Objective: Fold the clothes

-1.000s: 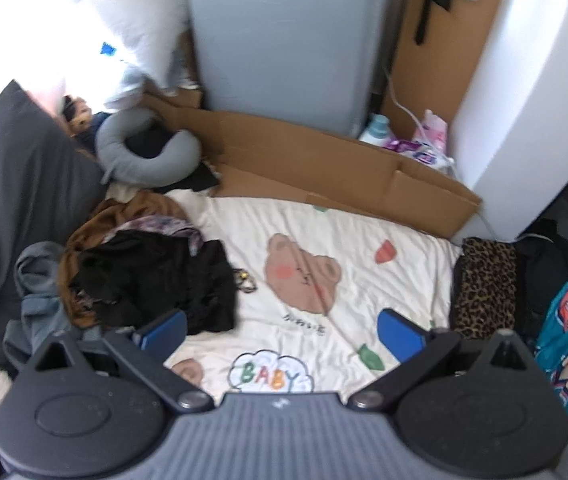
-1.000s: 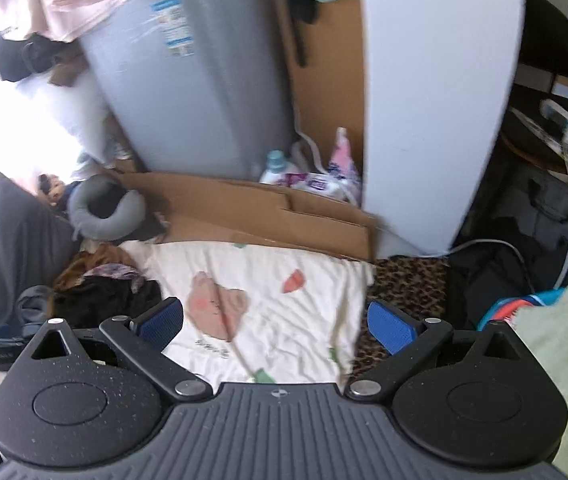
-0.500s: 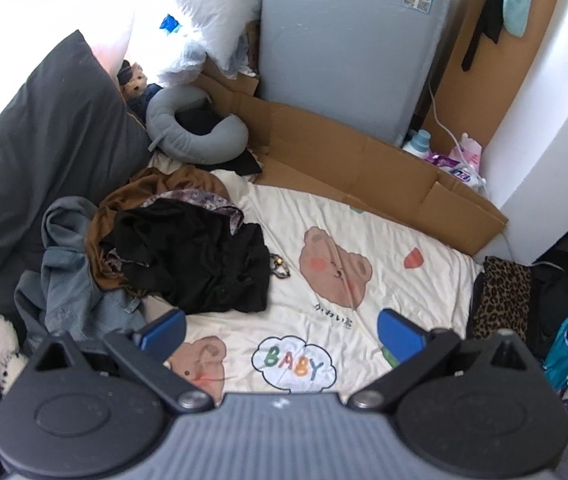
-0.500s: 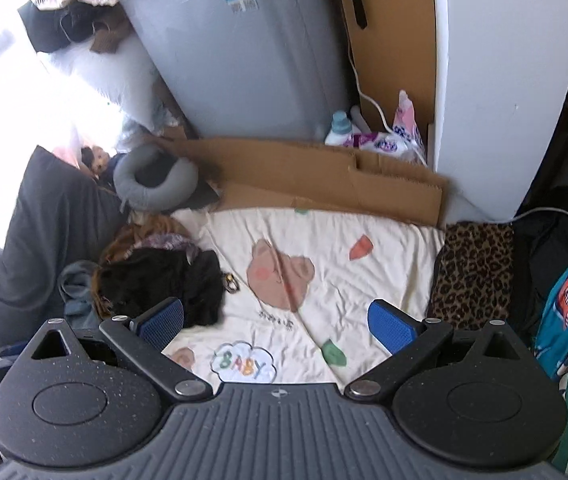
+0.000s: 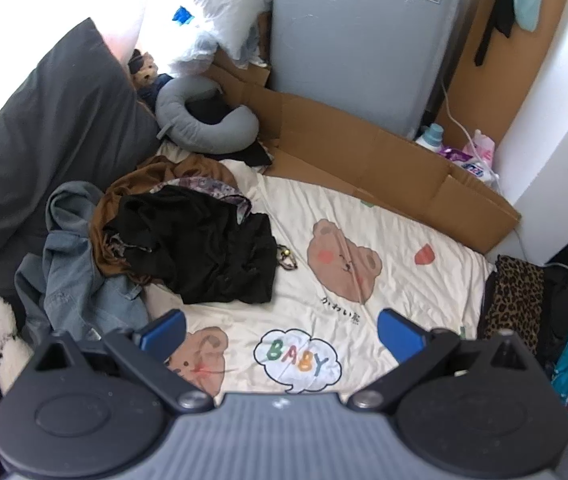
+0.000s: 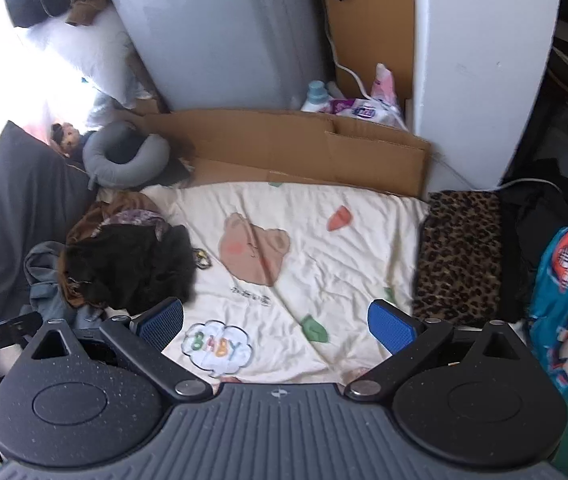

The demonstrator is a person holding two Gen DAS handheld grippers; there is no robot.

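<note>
Above the blanket (image 5: 396,236), both tongs (image 5: 281,334) (image 6: 275,322) gape beside heaped clothes (image 5: 203,240).

Cream bear-print "BABY" blanket (image 5: 384,304) is covering the bed and carrying a crumpled clothes pile (image 5: 187,240) at its left edge, black garment (image 5: 211,252) sitting on top, brown one (image 5: 131,188) and denim piece (image 5: 71,264) lying under and beside it, small trinket (image 5: 287,258) lying just right of the pile.

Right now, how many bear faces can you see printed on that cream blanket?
2: one bear face mid-blanket, right of the black garment; another at the near edge, partly hidden behind the left fingers. More may be covered.
</note>
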